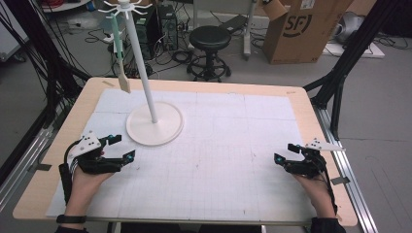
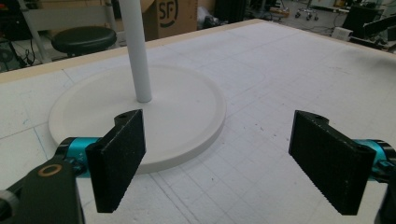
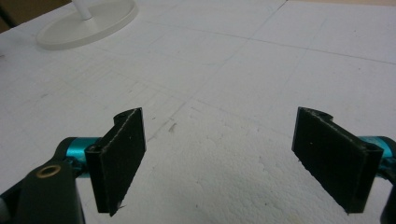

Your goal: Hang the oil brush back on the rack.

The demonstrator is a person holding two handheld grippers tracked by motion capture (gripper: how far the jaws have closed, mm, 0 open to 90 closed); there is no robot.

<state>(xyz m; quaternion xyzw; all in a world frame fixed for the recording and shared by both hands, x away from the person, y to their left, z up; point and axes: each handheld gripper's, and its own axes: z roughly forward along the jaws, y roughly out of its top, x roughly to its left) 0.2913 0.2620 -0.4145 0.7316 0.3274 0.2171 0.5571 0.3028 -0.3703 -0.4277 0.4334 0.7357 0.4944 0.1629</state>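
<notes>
Jaws wide apart on the left gripper (image 1: 123, 147), nothing between them; same on the right gripper (image 1: 284, 152), spread fully and empty. Both low over the white gridded foam mat (image 1: 218, 170), near the table's front edge, well apart from each other. Just beyond the left gripper, close but not touching: round flat base of the white plastic stand (image 1: 165, 132), seen large and close in the left gripper view. Up from the middle of that base, a slim white pole (image 1: 145, 73), upright, ending in a crown of small hooks (image 1: 124, 8). Hanging from one hook on the pole's left: a long spatula with pale green handle and cream blade (image 1: 125, 82), blade down, clear of the mat and apart from the pole. Judged light and stiff in the handle, perhaps slightly bendy in the blade; free to swing on its hook if nudged. Best taken on the handle's lower half, across its narrow width, then lifted up and off the hook rather than pulled sideways. Stand likely top-light but tippable under a sideways tug; steady at the pole if needed. Farther off, on the floor: black round stool (image 1: 210, 36) and brown cardboard box (image 1: 301, 29).
</notes>
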